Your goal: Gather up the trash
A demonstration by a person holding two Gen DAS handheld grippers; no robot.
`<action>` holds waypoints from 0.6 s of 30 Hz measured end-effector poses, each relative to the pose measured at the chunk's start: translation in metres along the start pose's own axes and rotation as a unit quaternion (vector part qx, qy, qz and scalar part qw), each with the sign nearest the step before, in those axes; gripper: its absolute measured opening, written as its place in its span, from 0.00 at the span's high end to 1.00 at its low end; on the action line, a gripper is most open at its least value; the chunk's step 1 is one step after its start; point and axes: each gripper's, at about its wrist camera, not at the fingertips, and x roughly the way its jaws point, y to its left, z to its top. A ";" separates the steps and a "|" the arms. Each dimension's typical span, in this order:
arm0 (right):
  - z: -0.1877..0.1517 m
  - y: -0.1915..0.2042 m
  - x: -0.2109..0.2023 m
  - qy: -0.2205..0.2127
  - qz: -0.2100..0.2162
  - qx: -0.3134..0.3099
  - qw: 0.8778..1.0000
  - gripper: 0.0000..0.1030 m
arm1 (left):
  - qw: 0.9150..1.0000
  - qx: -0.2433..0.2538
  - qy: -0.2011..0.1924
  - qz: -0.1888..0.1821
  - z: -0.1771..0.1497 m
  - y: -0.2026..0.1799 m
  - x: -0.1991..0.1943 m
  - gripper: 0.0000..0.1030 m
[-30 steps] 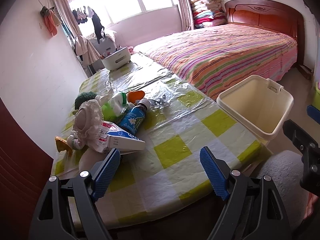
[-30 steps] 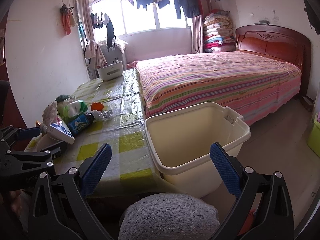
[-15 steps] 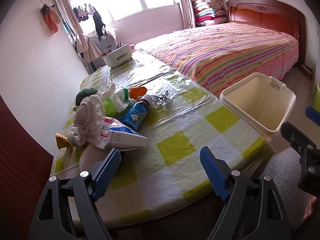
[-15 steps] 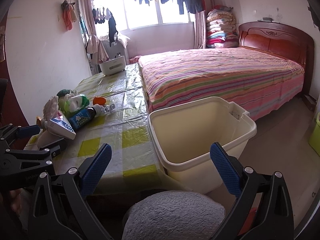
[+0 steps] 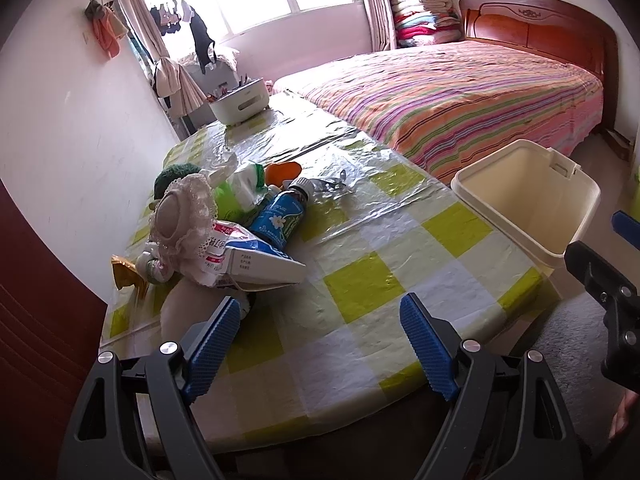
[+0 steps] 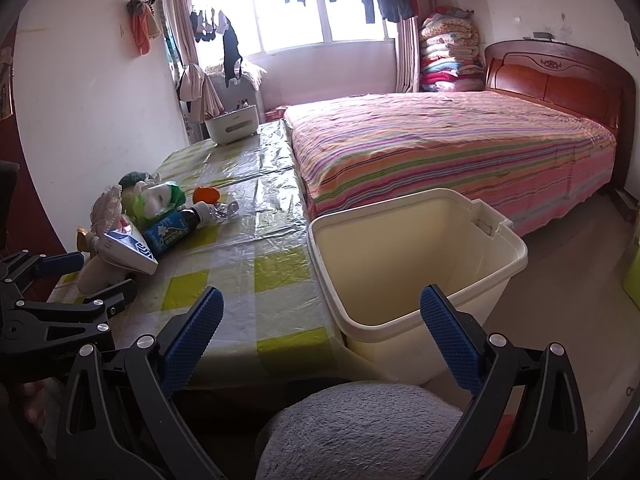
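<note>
While the striped bed [image 6: 452, 148] fills the far side of the room, the table [image 5: 360, 288] with its yellow-checked plastic cover stands beside it, and an empty cream bin [image 6: 416, 256] sits on the floor at the table's near corner. On the table's left part lies the trash in a loose heap: a white and blue carton [image 5: 256, 258] at the front, a blue bottle [image 5: 280, 218] lying on its side behind it, a green and white wrapper [image 5: 240, 192], and an orange scrap [image 5: 284, 171] farthest back. Both the left gripper [image 5: 320, 344] and the right gripper [image 6: 320, 328] hover with jaws wide apart, holding nothing; the left one is near the carton, the right one points at the bin's front rim.
</note>
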 end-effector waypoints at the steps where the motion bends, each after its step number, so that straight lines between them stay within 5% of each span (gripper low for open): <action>1: 0.000 0.001 0.000 0.000 0.000 -0.001 1.000 0.06 | 1.000 -0.001 0.001 -0.001 0.000 0.001 0.000 0.22; 18: 0.008 0.015 0.005 -0.004 0.022 -0.014 1.000 0.06 | 0.999 -0.024 0.021 0.002 -0.004 0.017 0.009 0.22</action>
